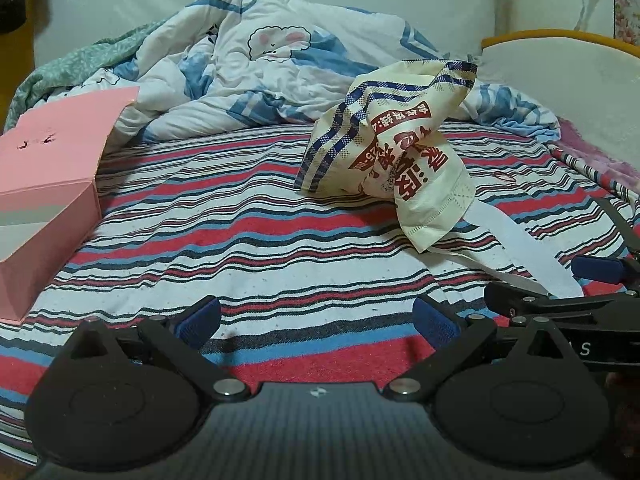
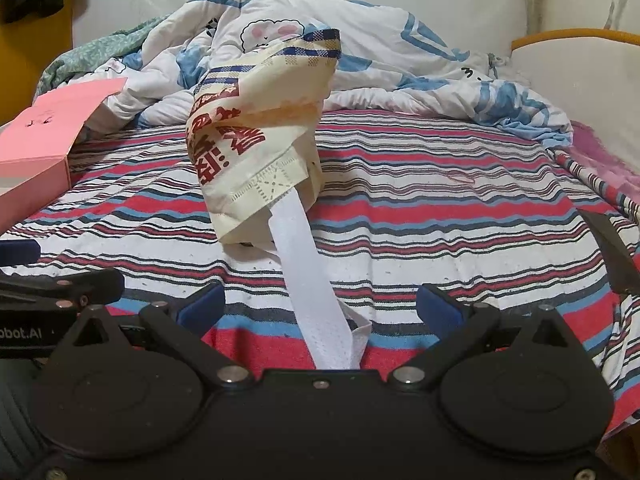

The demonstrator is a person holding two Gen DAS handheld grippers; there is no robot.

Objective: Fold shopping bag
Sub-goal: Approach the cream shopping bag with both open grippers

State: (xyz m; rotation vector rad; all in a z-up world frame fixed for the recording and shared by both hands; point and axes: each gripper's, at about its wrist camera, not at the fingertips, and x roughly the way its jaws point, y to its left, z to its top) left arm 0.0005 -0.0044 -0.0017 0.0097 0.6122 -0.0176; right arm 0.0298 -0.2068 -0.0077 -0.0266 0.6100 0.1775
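Shopping bag (image 2: 260, 140) stands crumpled ahead of both hand-held grippers, fingers apart, empty; its white handle (image 2: 316, 280) runs between the right hand-held gripper (image 2: 320, 306) fingers, so pinch there and flatten first.

Dim indoor light, soft shadows, fisheye edge bending, slight softness.

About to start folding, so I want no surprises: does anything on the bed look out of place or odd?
The bag is not laid flat: it stands crumpled in a heap on the striped sheet, its print upside down. Its white strap trails toward the right gripper, whose jaws are open around it. The left gripper is open too.
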